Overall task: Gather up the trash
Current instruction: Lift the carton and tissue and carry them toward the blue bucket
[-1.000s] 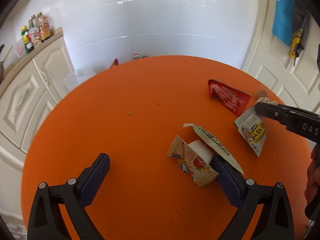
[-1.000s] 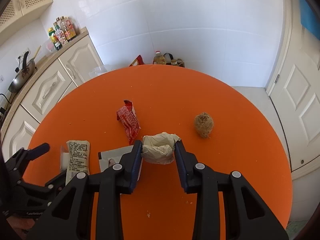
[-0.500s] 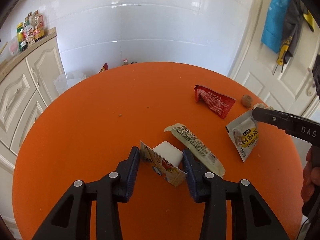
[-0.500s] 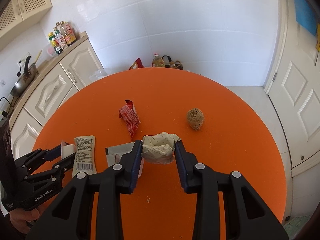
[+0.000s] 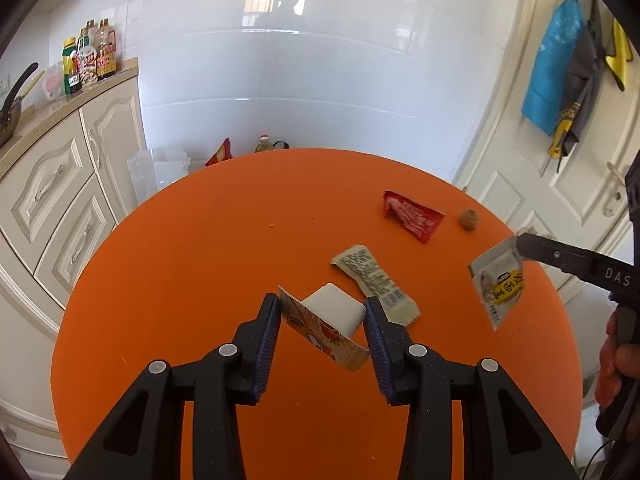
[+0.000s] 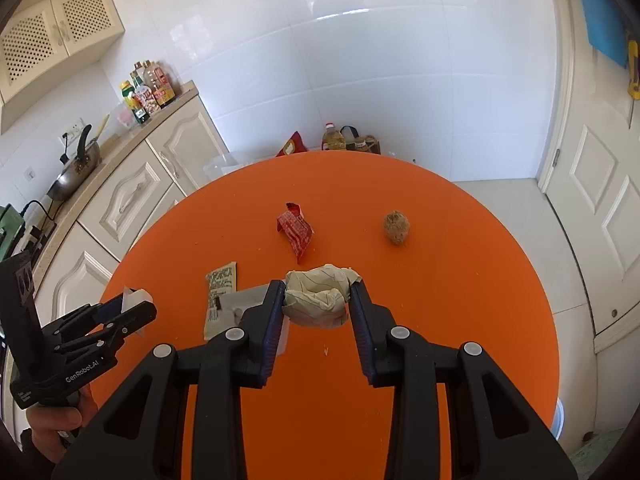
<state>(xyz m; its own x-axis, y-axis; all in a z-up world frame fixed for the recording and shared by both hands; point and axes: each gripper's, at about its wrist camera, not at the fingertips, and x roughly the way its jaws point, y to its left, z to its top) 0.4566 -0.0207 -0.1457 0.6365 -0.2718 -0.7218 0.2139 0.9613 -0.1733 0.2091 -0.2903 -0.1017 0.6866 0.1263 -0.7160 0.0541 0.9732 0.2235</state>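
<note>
My left gripper (image 5: 322,316) is shut on a small white carton with a colourful printed sleeve (image 5: 328,320), held just above the round orange table (image 5: 192,280). In the right wrist view the left gripper (image 6: 132,304) shows at the left with the carton (image 6: 134,297) in it. My right gripper (image 6: 318,300) is shut on a crumpled pale wrapper (image 6: 320,296). From the left wrist view, the right gripper (image 5: 520,242) has a white-and-yellow packet (image 5: 498,286) hanging in the air. A beige barcode wrapper (image 5: 372,280), a red wrapper (image 5: 412,216) and a brown ball (image 5: 469,219) lie on the table.
Cream cabinets (image 5: 52,200) with bottles (image 5: 90,60) and a pan (image 6: 76,162) on the counter stand to the left. A clear plastic bin (image 5: 160,168) and floor bottles (image 6: 334,140) sit beyond the table. A white door (image 5: 560,200) is on the right.
The left jaws went from wide open to closed on the carton. The right gripper rose with its packet, which now hangs off the table. The other litter stayed put.
</note>
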